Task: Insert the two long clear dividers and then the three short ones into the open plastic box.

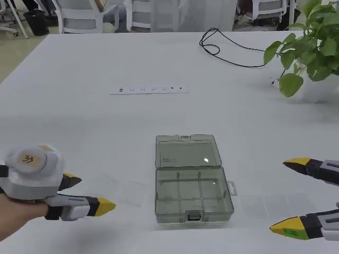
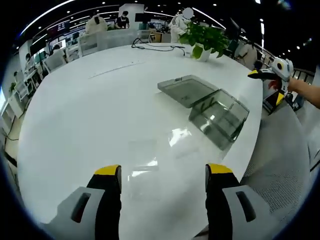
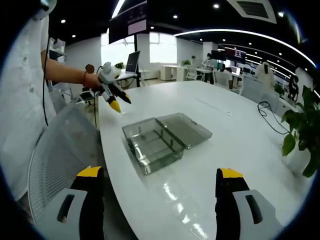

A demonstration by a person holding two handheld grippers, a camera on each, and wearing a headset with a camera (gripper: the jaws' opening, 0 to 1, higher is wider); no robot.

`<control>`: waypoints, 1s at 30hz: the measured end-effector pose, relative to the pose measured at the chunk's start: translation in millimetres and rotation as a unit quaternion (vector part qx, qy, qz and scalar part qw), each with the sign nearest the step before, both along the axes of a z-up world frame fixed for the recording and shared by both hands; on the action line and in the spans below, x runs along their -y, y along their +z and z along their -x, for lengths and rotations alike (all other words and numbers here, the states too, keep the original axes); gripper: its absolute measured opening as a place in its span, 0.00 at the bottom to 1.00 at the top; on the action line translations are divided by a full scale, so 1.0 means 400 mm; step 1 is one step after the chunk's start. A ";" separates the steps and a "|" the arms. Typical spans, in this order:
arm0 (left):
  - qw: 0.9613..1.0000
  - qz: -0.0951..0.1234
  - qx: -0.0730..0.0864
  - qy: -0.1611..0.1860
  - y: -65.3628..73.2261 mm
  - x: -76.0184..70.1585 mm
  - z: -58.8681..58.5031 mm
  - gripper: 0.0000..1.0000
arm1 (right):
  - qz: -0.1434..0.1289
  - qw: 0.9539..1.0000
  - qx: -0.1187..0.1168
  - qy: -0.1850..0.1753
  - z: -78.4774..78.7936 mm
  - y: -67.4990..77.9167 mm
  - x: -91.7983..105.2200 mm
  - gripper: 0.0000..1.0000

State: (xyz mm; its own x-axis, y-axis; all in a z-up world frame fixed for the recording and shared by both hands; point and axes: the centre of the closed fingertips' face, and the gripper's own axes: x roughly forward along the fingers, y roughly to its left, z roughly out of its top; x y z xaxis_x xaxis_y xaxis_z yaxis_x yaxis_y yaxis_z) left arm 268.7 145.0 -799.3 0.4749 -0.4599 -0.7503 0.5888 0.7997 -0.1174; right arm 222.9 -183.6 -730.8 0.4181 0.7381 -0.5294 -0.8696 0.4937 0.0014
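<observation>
The smoky clear plastic box point(image 1: 193, 197) lies open near the table's front edge, its lid point(image 1: 186, 151) folded back flat. Thin partition lines show inside it; I cannot tell whether they are loose dividers. Faint clear divider pieces point(image 1: 127, 190) lie flat left of the box, and more clear pieces point(image 1: 271, 203) lie to its right. My left gripper point(image 1: 94, 193) hovers open left of the box, over clear pieces point(image 2: 145, 152). To the right of the box my right gripper point(image 1: 291, 194) is held wide open. Both grippers hold nothing. The box point(image 3: 152, 142) also lies ahead of the right gripper point(image 3: 159, 173).
A white power strip point(image 1: 149, 89) lies mid-table behind the box. A black cable point(image 1: 222, 48) loops at the far edge and a potted plant point(image 1: 310, 50) stands at the far right. Chairs point(image 1: 79, 18) line the far side; a mesh chair point(image 3: 60, 150) sits at the near edge.
</observation>
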 end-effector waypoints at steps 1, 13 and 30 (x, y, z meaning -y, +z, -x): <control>1.000 -0.006 -0.006 0.005 -0.008 -0.006 0.000 0.67 | 0.000 1.000 0.000 0.000 0.000 0.000 0.000 0.93; 0.996 -0.056 -0.067 0.020 -0.075 -0.037 0.000 0.54 | -0.004 1.000 -0.001 -0.002 0.002 -0.001 -0.005 0.92; 0.989 -0.108 -0.097 0.028 -0.108 -0.056 0.004 0.46 | -0.008 1.000 -0.002 -0.008 0.004 -0.003 0.001 0.92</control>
State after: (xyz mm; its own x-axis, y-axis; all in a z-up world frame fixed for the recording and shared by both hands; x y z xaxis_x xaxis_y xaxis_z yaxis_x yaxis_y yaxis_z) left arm 267.1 167.5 -842.5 0.3333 -0.2565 -0.9073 0.5260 0.8492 -0.0469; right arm 221.3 -184.0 -731.8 0.4273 0.7397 -0.5198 -0.8619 0.5069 0.0128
